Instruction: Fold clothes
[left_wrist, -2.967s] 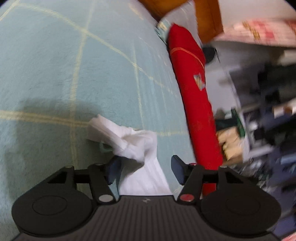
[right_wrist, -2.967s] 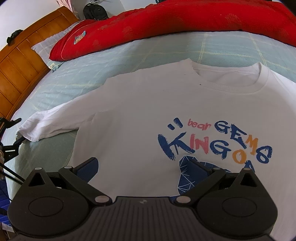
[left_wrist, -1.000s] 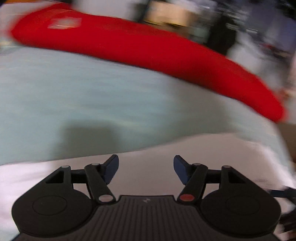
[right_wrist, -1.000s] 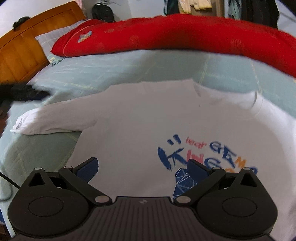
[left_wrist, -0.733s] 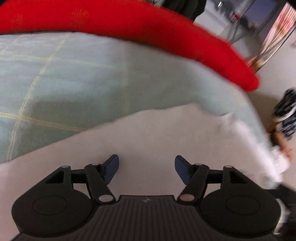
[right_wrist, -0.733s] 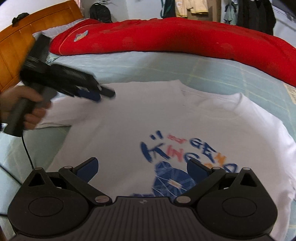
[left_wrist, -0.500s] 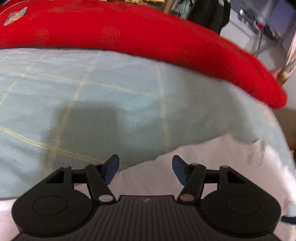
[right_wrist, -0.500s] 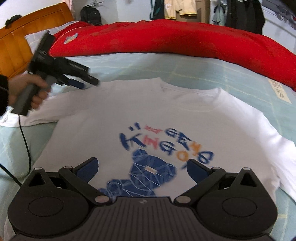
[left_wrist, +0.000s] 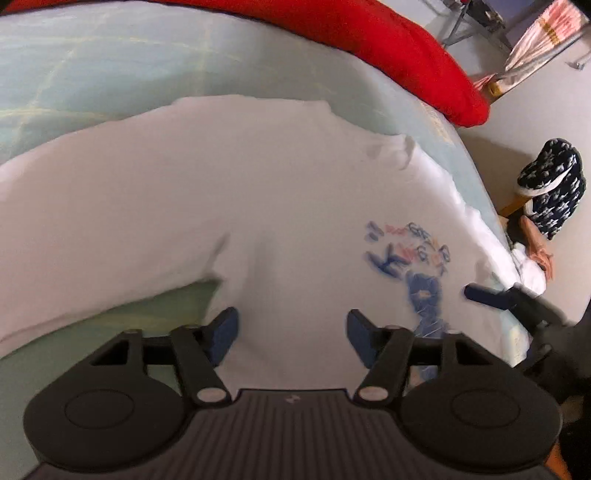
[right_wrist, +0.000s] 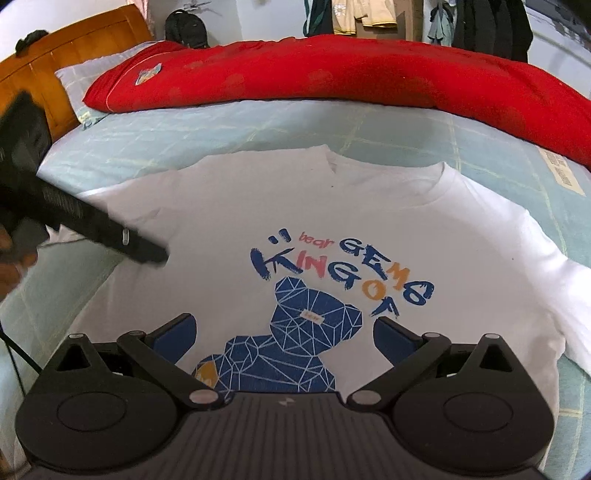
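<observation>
On the pale green checked bedsheet (right_wrist: 258, 125), the white T-shirt (right_wrist: 369, 229) lies flat, print side up, collar toward the far red bolster (right_wrist: 332, 74). The left gripper (left_wrist: 291, 328) hangs over the shirt's left side beside the sleeve, jaws spread, nothing between them. The right gripper (right_wrist: 282, 332) hangs over the near hem above the blue bear print, jaws spread wide and empty.

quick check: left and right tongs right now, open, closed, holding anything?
Left tongs: open, empty, over the white printed cotton T-shirt.
Right tongs: open, empty, above the shirt's blue bear print.
</observation>
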